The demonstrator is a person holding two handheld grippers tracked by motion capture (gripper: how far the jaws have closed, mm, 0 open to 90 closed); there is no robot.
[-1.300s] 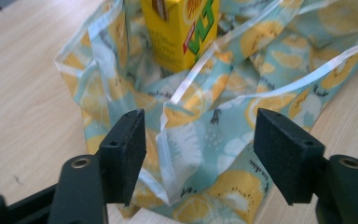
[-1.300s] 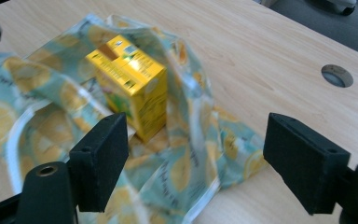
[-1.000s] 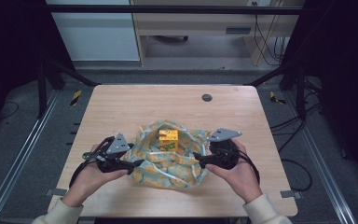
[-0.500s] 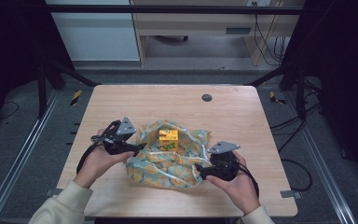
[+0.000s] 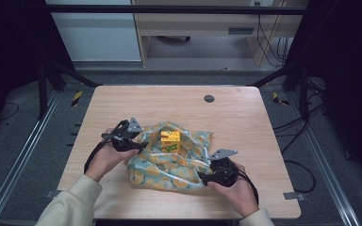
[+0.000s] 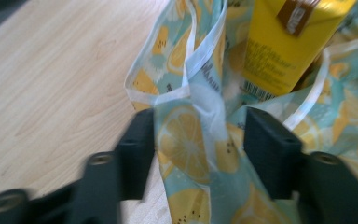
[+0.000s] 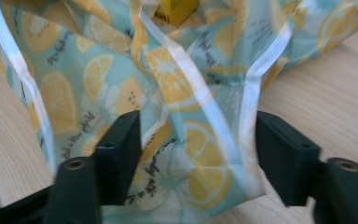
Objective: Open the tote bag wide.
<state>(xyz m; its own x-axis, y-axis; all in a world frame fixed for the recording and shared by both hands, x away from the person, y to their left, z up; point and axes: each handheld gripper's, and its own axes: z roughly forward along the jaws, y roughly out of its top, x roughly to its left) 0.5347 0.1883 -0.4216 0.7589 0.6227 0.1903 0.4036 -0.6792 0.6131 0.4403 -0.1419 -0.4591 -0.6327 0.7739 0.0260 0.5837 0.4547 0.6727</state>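
Item, nearest: my right gripper, at the near right corner of the lemon-print cloth. It has come down from the cloth's right edge to this corner. Its jaws have just been closing and are standing astride a bunched fold, pads not yet pressing on it: open.

Item, left and farther: my left gripper, now at the cloth's far left corner, having travelled up from the left edge. Its jaws have likewise been closing around a raised fold, a gap showing on the right side: open, not yet gripping.

Item, centre: the yellow carton, standing upright on the middle of the cloth, on the bench.

Item, far: a small round dark disc on the bench, well apart from the cloth.

Reading: both grippers are settling on opposite corners, so I am probably about to pinch them and fold them over the carton.
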